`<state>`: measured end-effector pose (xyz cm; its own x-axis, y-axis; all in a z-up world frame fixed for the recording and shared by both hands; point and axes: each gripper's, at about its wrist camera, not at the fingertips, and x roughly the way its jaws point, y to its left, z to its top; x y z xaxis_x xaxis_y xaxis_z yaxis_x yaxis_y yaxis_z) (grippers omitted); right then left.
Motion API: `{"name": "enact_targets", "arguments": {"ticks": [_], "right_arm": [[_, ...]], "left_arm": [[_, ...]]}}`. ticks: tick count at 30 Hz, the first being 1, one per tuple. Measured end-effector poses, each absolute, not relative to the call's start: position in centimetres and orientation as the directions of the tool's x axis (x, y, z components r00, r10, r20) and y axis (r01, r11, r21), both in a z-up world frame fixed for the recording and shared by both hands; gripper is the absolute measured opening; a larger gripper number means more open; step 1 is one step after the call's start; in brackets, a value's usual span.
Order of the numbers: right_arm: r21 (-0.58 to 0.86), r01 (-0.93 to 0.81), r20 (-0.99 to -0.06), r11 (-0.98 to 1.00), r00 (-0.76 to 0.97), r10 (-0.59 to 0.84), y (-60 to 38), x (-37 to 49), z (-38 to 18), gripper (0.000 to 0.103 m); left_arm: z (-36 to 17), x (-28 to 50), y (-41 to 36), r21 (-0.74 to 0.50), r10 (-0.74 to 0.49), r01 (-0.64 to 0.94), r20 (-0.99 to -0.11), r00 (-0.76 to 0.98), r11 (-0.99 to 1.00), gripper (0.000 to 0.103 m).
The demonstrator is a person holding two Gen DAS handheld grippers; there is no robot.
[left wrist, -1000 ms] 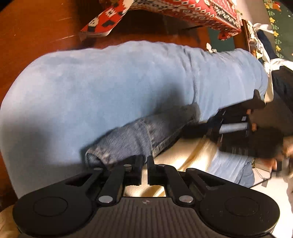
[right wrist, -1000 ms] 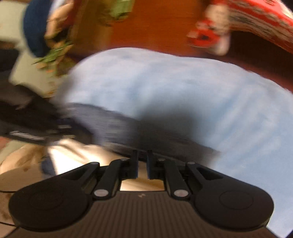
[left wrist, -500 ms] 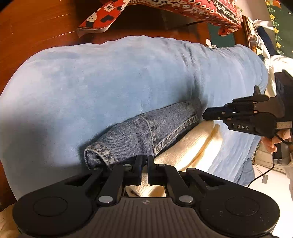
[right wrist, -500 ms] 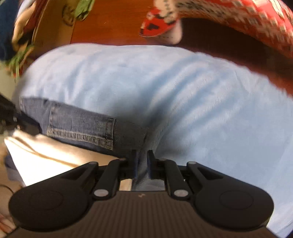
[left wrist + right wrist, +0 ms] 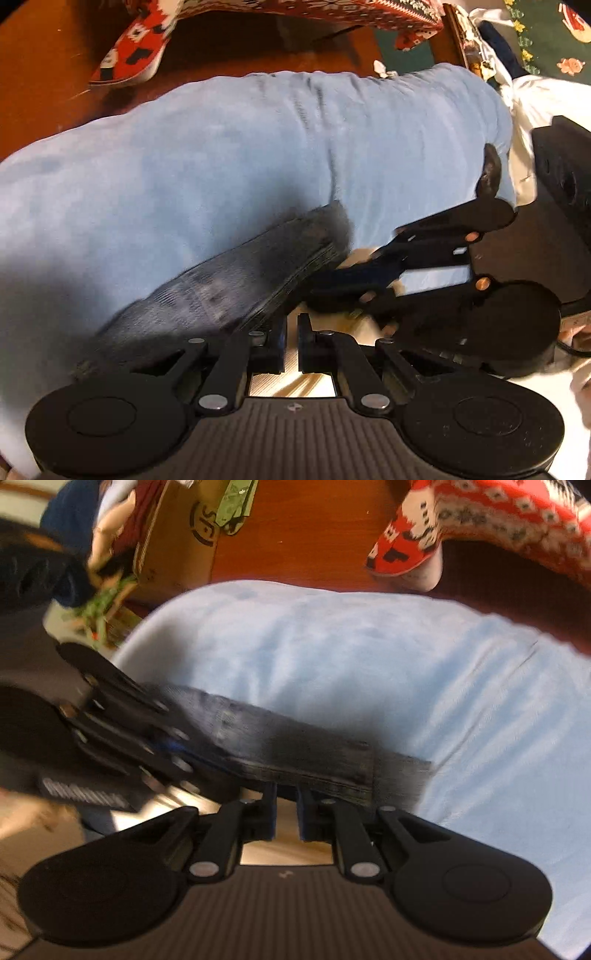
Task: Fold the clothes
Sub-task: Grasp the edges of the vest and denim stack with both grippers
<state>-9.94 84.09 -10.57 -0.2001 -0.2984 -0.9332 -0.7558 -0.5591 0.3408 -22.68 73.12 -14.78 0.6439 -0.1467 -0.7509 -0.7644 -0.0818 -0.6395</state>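
Note:
Folded dark blue jeans [image 5: 229, 280] [image 5: 303, 746] lie on a light blue blanket [image 5: 221, 158] [image 5: 351, 657], partly over a cream garment [image 5: 291, 384] [image 5: 280, 843]. My left gripper [image 5: 291, 334] hovers shut over the cream garment at the near edge of the jeans, nothing showing between its pads. In the left wrist view my right gripper [image 5: 332, 286] reaches in from the right to the far end of the jeans. Its jaws [image 5: 286, 805] stand almost together, with only cream cloth visible behind the slit. The left gripper [image 5: 181, 757] shows at the left of the right wrist view. Both views are blurred.
A red patterned cloth [image 5: 332, 11] [image 5: 498, 513] hangs over the dark wood surface [image 5: 55, 74] beyond the blanket. A cardboard box [image 5: 177, 542] with loose clothes stands at the far left. White cloth [image 5: 535, 96] and a green rug [image 5: 546, 37] lie at the right.
The right gripper has come in from the right to the end of the jeans, close to the left gripper. Both views have shifted and blurred. The jaws look unchanged.

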Motion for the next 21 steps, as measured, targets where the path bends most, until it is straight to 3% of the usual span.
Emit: {"name": "enact_targets", "arguments": {"ticks": [9,16,17,20,21], "right_arm": [[0.17,-0.902,-0.978,-0.397,-0.105,-0.18,85.5,-1.2,-11.1,0.013],[0.258,-0.947,-0.962,-0.19,-0.27,0.042,76.6,4.5,-6.1,0.013],[0.272,-0.95,-0.955,-0.153,-0.286,0.077,74.6,5.1,-5.8,0.015],[0.35,-0.937,-0.919,0.006,-0.342,0.195,68.3,6.4,-6.2,0.032],[0.389,-0.918,-0.901,0.071,-0.363,0.237,66.2,6.9,-6.6,0.032]], "left_arm": [[-14.4,-26.2,71.2,-0.558,-0.143,-0.827,-0.815,0.561,-0.064,0.004],[-10.9,-26.0,73.1,-0.588,-0.042,-0.808,-0.809,0.586,0.043,0.005],[-10.3,-25.5,73.4,-0.603,-0.037,-0.795,-0.798,0.602,0.071,0.009],[-8.5,-22.8,73.7,-0.611,-0.019,-0.765,-0.783,0.621,0.203,0.037],[-8.1,-21.6,73.5,-0.595,-0.017,-0.761,-0.79,0.612,0.26,0.038]]}}
